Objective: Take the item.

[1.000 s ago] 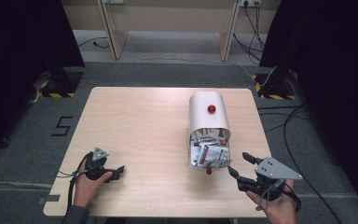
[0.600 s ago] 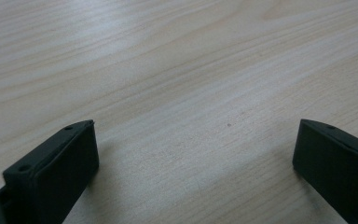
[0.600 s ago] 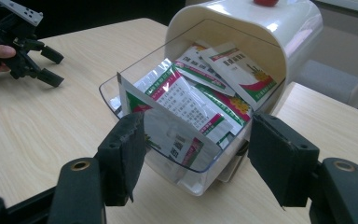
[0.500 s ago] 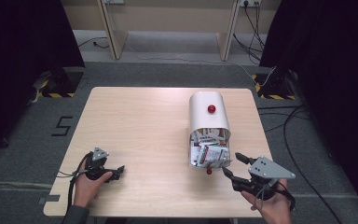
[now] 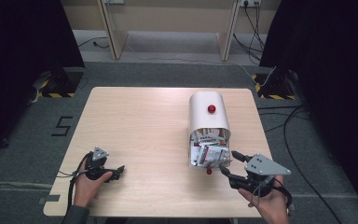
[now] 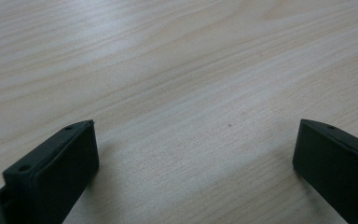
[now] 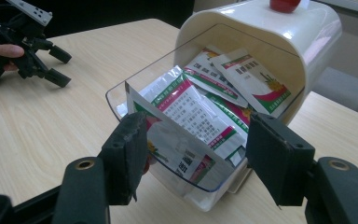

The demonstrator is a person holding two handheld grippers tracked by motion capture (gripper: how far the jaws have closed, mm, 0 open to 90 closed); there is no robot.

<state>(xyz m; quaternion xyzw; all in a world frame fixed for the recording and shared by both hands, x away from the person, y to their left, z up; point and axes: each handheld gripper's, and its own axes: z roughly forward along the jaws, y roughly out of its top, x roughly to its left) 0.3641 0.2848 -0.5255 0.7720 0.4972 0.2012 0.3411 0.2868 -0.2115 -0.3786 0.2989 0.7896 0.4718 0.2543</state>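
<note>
Right gripper view: packets (image 7: pixel 200 112) partly hidden

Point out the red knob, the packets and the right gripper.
red knob (image 5: pixel 211 108), high view, its top.
packets (image 7: pixel 193 109), right gripper view, front packet's printed face.
right gripper (image 5: pixel 228 163), high view, between its fingertips.

One table (image 5: pixel 140 121), one white container (image 5: pixel 208 116) lying on its side, and two red knobs — one on its top (image 5: pixel 211 108), one at its lower front (image 5: pixel 209 171). Inside, a heap of sachets (image 7: pixel 200 112) (at least four, the rest overlap too much to count). Two grippers — left gripper (image 5: pixel 114 171), right gripper (image 5: pixel 228 162).
</note>
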